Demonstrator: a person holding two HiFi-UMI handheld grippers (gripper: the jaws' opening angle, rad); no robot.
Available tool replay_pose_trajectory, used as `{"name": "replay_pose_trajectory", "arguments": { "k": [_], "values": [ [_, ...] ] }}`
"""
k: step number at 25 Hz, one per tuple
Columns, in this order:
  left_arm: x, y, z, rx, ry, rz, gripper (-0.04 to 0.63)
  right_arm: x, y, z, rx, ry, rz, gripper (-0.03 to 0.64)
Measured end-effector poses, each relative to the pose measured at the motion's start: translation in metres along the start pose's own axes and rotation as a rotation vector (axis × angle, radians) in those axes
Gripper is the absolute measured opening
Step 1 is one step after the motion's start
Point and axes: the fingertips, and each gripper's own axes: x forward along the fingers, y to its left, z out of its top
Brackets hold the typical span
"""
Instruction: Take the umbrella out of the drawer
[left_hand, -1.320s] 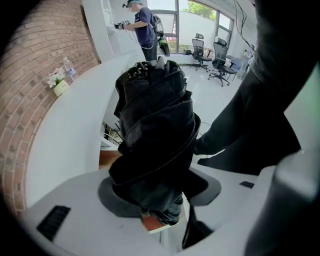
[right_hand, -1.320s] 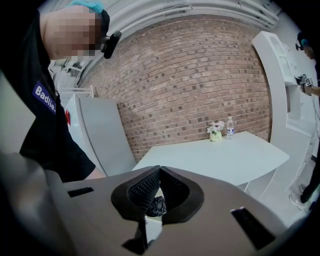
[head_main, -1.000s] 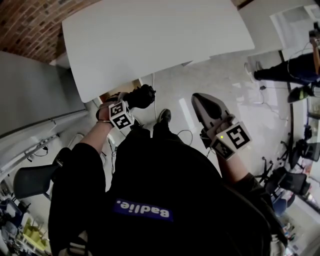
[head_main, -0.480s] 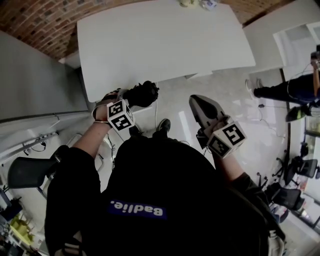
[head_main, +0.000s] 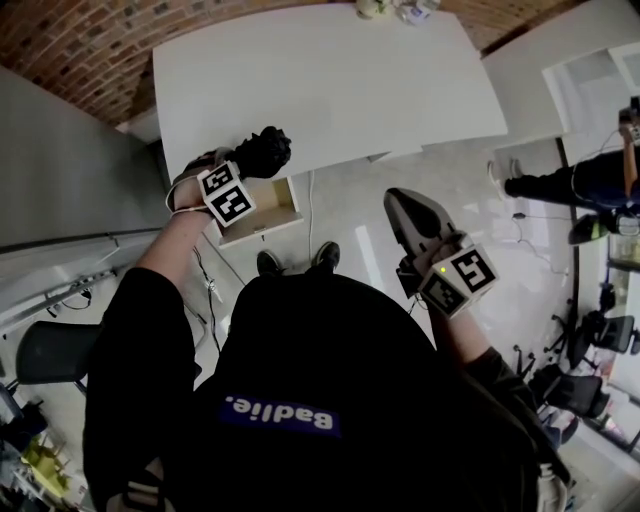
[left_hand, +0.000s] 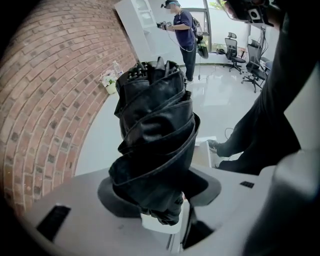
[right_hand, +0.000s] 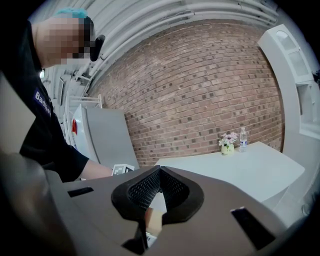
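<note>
The folded black umbrella (head_main: 264, 151) is up at the near edge of the white table (head_main: 330, 80), and my left gripper (head_main: 250, 166) is shut on its lower end. In the left gripper view the umbrella (left_hand: 155, 135) fills the middle, clamped between the jaws of the left gripper (left_hand: 157, 202). Below it the open wooden drawer (head_main: 264, 210) shows under the table edge, and the same drawer (left_hand: 204, 151) shows behind the umbrella. My right gripper (head_main: 397, 200) hangs over the floor to the right, shut with nothing in it, and the right gripper (right_hand: 159, 171) has its tips together.
A small flower vase (right_hand: 229, 142) and a water bottle (right_hand: 243, 138) stand at the table's far end. A grey cabinet (head_main: 60, 170) is on the left. Another person (head_main: 575, 175) and office chairs (head_main: 575, 365) are at the right, over glossy floor.
My left gripper has carried the umbrella up and away from the body to the table's edge, uncovering the open drawer. The right gripper has hardly moved.
</note>
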Motion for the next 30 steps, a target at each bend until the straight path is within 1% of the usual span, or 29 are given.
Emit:
{"name": "replay_pose_trajectory", "arguments": {
  "k": [4,8,13,16,20,22,25,28,30],
  "values": [
    [0.018,0.014,-0.007,-0.002,0.051,-0.014,0.221,-0.007,-0.005,0.000,0.011,-0.007,-0.042,0.028],
    [0.036,0.022,-0.007,-0.002,0.080,-0.028,0.221,-0.012,-0.008,-0.007,0.021,0.000,-0.068,0.028],
    [0.061,0.029,-0.009,-0.002,0.121,-0.041,0.221,-0.016,-0.016,-0.012,0.005,0.010,-0.120,0.028],
    [0.070,0.031,-0.010,-0.005,0.131,-0.044,0.221,-0.021,-0.020,-0.015,-0.027,0.011,-0.132,0.028],
    [0.083,0.029,-0.010,0.007,0.141,-0.052,0.221,-0.029,-0.025,-0.024,-0.084,0.038,-0.143,0.028],
    [0.089,0.027,-0.010,0.010,0.147,-0.055,0.219,-0.032,-0.026,-0.025,-0.077,0.039,-0.159,0.028],
    [0.098,0.026,-0.012,0.010,0.154,-0.058,0.219,-0.035,-0.025,-0.023,-0.028,0.028,-0.192,0.028],
    [0.103,0.026,-0.012,0.000,0.147,-0.058,0.221,-0.042,-0.025,-0.028,-0.073,0.044,-0.197,0.028],
    [0.104,0.027,-0.011,-0.002,0.138,-0.061,0.224,-0.044,-0.023,-0.028,-0.066,0.040,-0.212,0.028]
  ]
}}
